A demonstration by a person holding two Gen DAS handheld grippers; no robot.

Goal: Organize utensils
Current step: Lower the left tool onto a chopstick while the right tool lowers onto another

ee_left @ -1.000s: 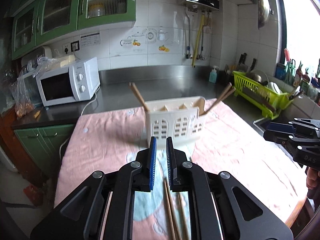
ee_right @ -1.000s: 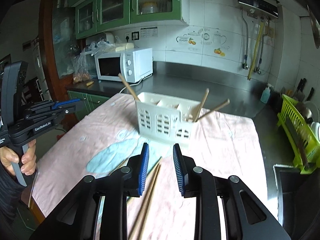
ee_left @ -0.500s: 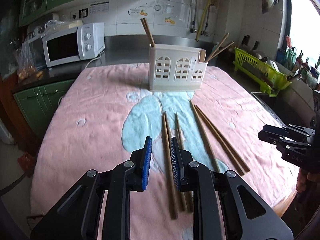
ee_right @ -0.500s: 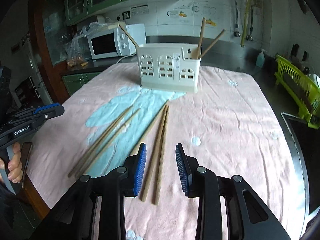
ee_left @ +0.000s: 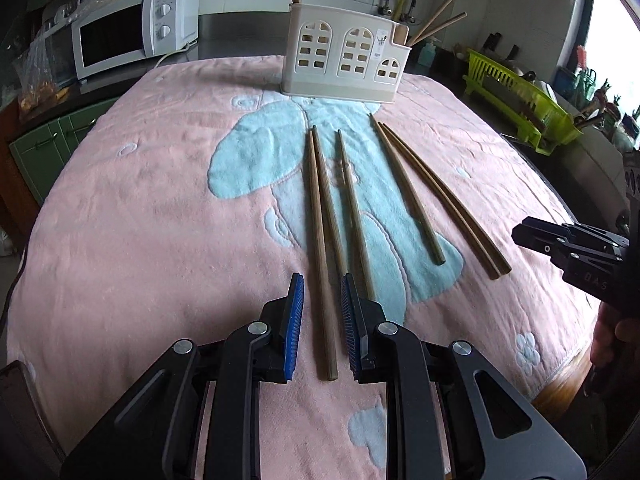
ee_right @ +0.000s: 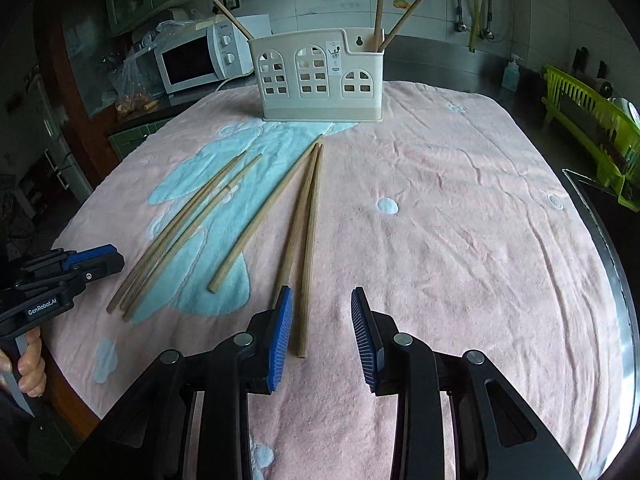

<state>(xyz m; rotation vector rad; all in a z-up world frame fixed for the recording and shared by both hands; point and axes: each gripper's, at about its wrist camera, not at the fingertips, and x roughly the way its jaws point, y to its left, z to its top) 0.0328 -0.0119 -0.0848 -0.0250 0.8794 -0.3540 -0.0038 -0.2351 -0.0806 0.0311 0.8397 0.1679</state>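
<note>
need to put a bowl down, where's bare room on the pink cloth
Free: the cloth right of the chopsticks, out to the table edge, and the left strip toward the microwave. Crowded: the middle, between both grippers and the holder.

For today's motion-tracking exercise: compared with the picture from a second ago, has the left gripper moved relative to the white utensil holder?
Yes. The left gripper has dropped and pulled back from the utensil holder, which was just beyond its tips and now stands far up the view.
</note>
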